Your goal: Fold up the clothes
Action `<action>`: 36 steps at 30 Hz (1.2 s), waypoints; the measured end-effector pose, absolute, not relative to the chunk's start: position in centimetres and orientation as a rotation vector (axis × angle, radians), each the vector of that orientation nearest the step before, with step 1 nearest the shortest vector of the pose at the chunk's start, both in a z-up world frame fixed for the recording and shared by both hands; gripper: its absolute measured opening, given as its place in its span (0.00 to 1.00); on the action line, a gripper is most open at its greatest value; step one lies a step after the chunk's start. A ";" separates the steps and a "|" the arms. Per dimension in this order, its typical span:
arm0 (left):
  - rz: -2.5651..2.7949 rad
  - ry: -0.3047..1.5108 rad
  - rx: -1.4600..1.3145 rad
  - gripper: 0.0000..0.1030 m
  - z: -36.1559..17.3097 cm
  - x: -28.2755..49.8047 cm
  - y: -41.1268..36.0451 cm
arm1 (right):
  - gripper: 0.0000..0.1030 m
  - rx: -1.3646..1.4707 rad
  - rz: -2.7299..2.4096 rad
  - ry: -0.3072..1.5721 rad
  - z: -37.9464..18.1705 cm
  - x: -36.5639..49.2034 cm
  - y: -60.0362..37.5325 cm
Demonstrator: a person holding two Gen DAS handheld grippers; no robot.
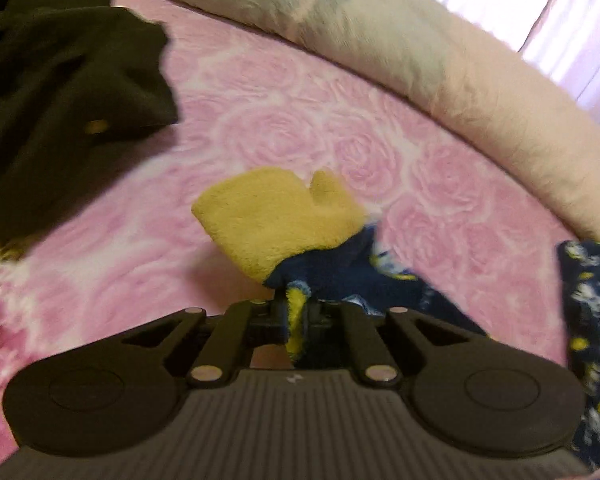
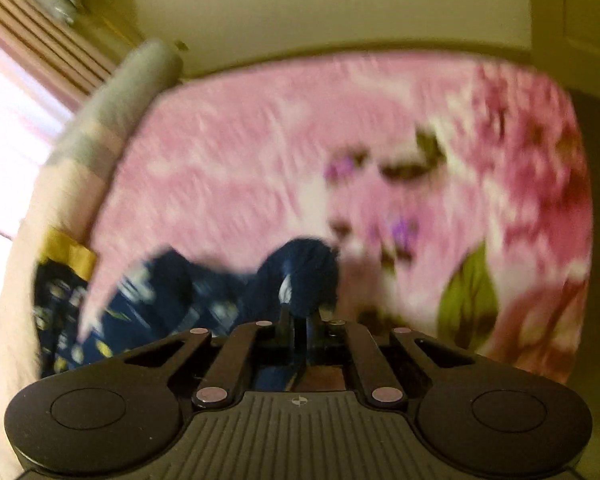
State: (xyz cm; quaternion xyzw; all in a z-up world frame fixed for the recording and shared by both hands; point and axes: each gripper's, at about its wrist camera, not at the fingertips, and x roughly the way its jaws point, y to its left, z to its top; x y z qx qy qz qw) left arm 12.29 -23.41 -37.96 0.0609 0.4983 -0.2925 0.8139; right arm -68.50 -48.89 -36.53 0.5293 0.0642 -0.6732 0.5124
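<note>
Fingers [image 1: 278, 308] of the left gripper pinch the navy floral garment [image 1: 364, 276]; right fingers [image 2: 286, 316] pinch it too.

Pink rose bedspread [image 1: 300, 128], pale bolster pillow [image 1: 440, 64], bright curtain [image 1: 560, 8].

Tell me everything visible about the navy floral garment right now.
The navy floral garment looks like soft fleece, dark blue with white and yellow flowers and a plush yellow cuff. It is bunched and stretched over the pink bedspread, pinched by the left hand-held gripper and the right hand-held gripper.
</note>
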 end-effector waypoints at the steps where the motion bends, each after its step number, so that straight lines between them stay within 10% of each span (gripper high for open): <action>1: -0.637 1.051 0.163 0.06 -37.0 11.1 -21.8 | 0.03 1.242 -1.620 0.156 -35.3 -68.7 -48.7; 13: -0.486 1.109 0.609 0.22 -43.4 2.0 -15.1 | 0.08 1.423 -1.654 0.510 -40.3 -72.0 -45.3; 15: -0.457 1.084 0.627 0.28 -42.3 1.5 -14.3 | 0.64 1.414 -1.648 0.574 -41.1 -71.8 -45.4; 16: -0.425 1.073 0.627 0.32 -41.6 1.4 -13.8 | 0.72 1.369 -1.661 0.603 -40.7 -71.7 -45.4; 36: -0.813 0.975 0.651 0.41 -35.4 -6.4 -30.6 | 0.72 1.143 -1.459 0.555 -37.6 -65.9 -51.4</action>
